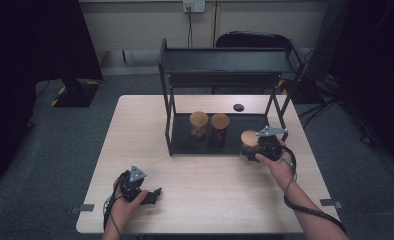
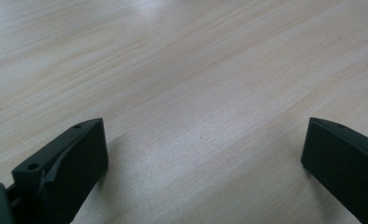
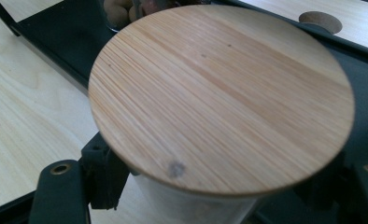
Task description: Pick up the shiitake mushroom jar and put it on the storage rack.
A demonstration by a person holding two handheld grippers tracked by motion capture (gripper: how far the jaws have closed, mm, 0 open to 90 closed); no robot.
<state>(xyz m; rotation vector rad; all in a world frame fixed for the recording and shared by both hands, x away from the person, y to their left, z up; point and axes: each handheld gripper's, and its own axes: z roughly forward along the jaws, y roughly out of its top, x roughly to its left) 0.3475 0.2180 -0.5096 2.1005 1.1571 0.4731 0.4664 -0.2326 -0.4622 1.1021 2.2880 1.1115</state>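
Item: jar with a round bamboo lid [image 3: 222,95], clear cylindrical body, pale striped grain on top with one small dark knot. It stands at the front right corner of the rack's lower tray [image 1: 185,142], at the tray's front edge, clamped between the jaws of my right gripper [image 1: 255,150], which press on the glass just under the lid.

Adjacent: two more jars [image 1: 199,123] with the same wooden lids, side by side farther back on the tray and to the left, well apart from mine; brownish contents show through the glass.

Rack: black metal, two-tiered, thin upright posts at the corners. The right front post [image 1: 285,127] rises just beside my right hand; the upper shelf [image 1: 225,62] overhangs the tray.

Also: a small dark round disc [image 1: 238,107] on the table behind the rack.

Table [image 2: 182,70]: light wood-grain laminate, smooth, rectangular, wide bare stretch across the front and left.

My left gripper [image 1: 152,196]: resting low on the near left of the table, jaws spread wide, nothing between them but tabletop.
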